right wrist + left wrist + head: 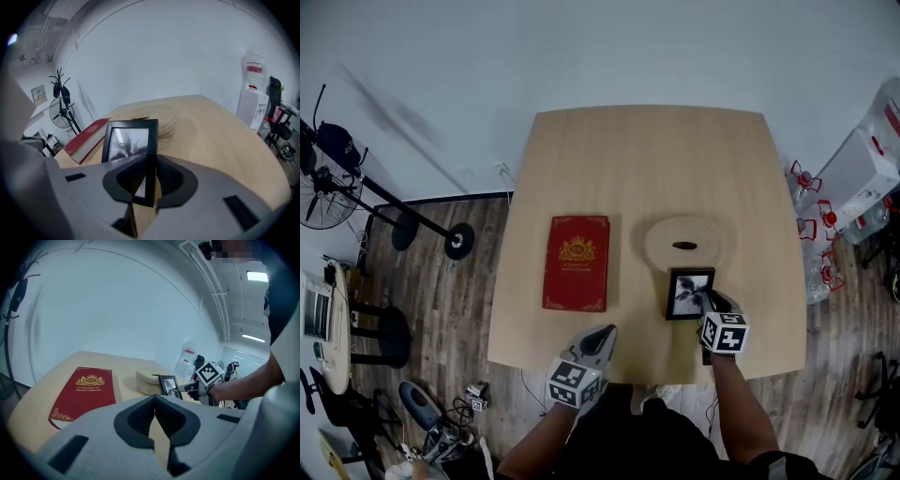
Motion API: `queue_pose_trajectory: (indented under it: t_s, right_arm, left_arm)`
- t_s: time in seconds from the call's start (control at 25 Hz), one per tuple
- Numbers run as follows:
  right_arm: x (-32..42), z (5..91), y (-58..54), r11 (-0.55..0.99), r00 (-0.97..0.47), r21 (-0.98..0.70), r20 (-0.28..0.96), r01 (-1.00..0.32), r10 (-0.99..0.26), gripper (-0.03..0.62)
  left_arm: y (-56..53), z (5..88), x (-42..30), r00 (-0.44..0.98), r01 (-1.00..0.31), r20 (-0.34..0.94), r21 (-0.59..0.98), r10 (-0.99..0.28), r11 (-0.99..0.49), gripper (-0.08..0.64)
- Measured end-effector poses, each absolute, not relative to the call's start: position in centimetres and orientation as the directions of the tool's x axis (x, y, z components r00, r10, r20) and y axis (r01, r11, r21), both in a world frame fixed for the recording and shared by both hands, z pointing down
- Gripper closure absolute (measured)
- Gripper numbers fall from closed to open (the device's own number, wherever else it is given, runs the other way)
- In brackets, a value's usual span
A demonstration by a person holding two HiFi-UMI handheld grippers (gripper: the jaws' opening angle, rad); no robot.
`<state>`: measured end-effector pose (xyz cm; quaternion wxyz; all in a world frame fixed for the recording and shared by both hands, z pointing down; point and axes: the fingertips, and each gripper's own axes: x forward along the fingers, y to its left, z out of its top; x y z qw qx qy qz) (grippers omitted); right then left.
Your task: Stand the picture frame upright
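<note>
The black picture frame with a grey photo is near the table's front right, just in front of a round woven mat. My right gripper is shut on the frame's right edge. In the right gripper view the frame stands nearly upright, its side rail clamped between the jaws of my right gripper. I cannot tell whether its base touches the table. My left gripper hovers at the front edge, shut and empty. The left gripper view shows the left gripper, the frame and the right gripper.
A red hardback book lies flat left of the mat on the light wooden table. Off the table are a standing fan at the left and water bottles with a white dispenser at the right.
</note>
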<state>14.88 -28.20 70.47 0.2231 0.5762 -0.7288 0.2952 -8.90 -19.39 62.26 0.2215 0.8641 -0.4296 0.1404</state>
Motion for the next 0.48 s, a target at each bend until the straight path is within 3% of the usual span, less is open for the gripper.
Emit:
queue_pose_trajectory:
  t_s: [0.48]
  right_arm:
    - [14.8, 69.59, -27.59, 0.169, -0.267, -0.211, 0.645, -0.963, -0.716, 0.491]
  left_arm:
    - [-19.53, 62.08, -8.5, 0.603, -0.796, 0.427, 0.267, -0.674, -0.543, 0.557]
